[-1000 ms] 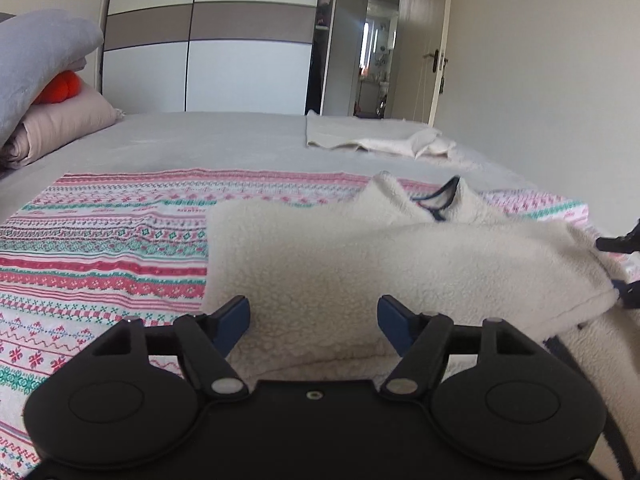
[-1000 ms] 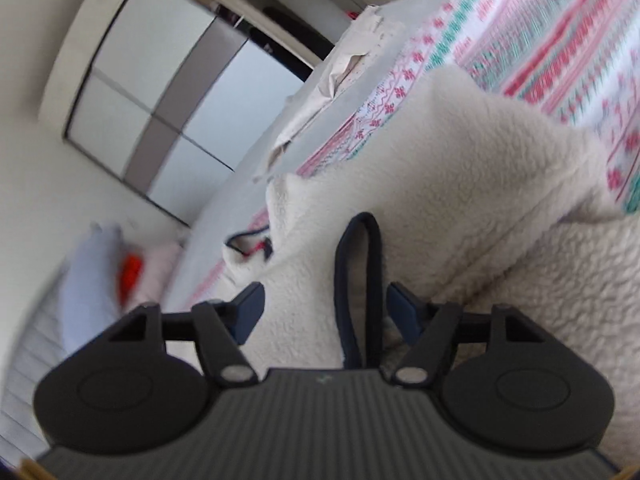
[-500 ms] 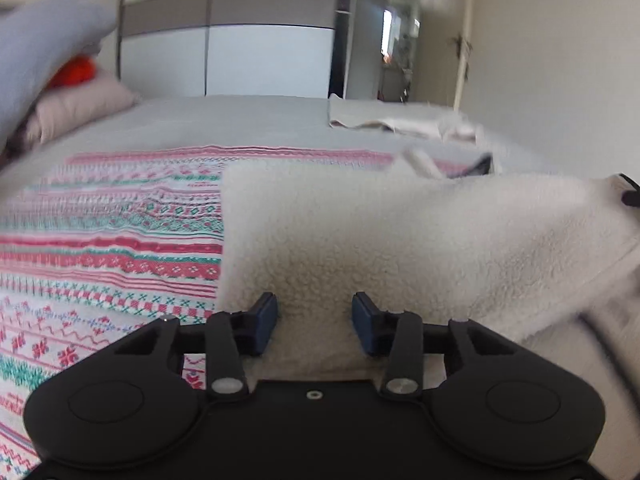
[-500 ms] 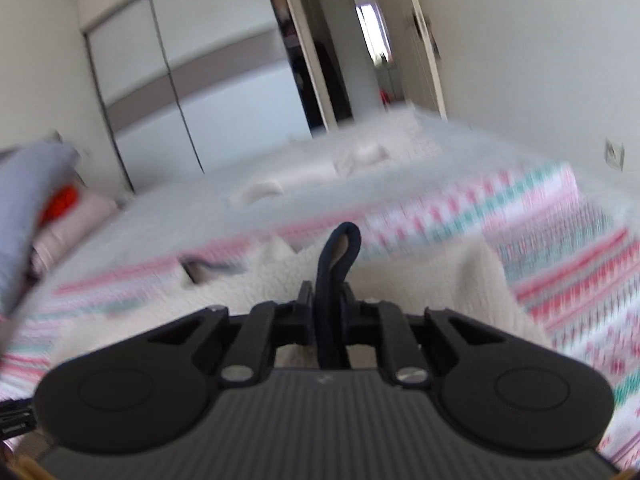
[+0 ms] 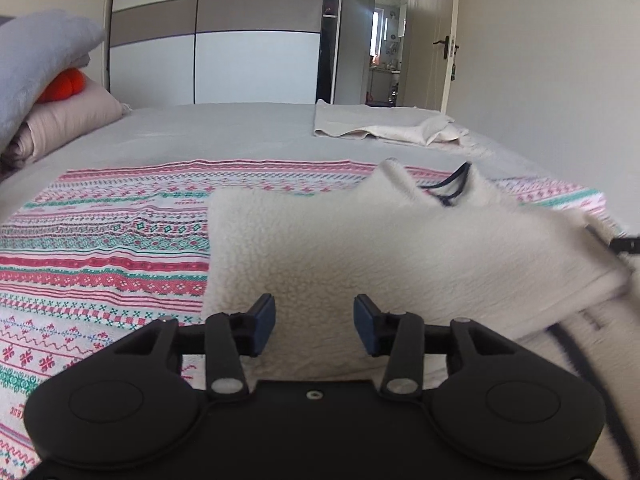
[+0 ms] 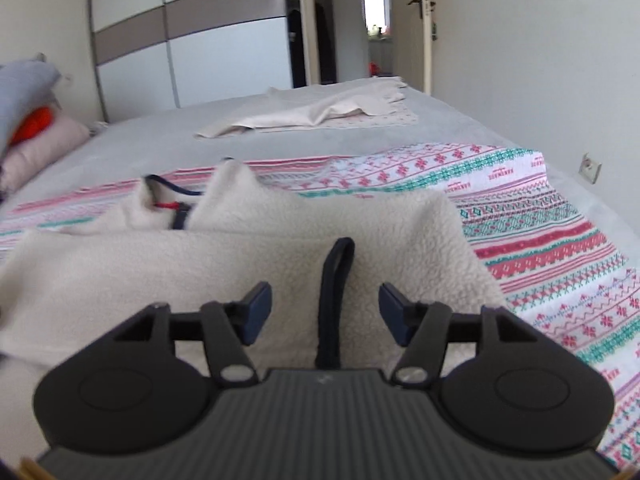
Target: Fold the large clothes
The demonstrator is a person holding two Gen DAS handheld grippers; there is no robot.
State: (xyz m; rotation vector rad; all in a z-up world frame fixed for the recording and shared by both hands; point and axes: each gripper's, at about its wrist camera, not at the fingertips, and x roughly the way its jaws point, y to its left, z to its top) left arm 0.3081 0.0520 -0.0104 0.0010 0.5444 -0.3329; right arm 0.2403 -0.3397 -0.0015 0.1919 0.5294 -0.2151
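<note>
Two black hand-held grippers, left gripper point(image 5: 315, 318) and right gripper point(image 6: 325, 307), hang wide-jawed, holding nothing, over a cream fleece garment point(image 5: 400, 248) folded at frame centre on a patterned bedspread point(image 5: 100, 248). One fold looks laid; next, regrip an edge.

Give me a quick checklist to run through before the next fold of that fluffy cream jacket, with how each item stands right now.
1. Left tool open: ok, fingers apart over the fleece jacket.
2. Right tool open: ok, the navy trim strip lies between its fingers, ungripped.
3. Jacket lying flat on the patterned blanket: ok, doubled over.
4. Fold edges aligned: cannot tell, the far side is blurred.
5. Collar tucked in: not ok, it sticks up.
6. Beige cloth clear of the jacket: ok.
</note>
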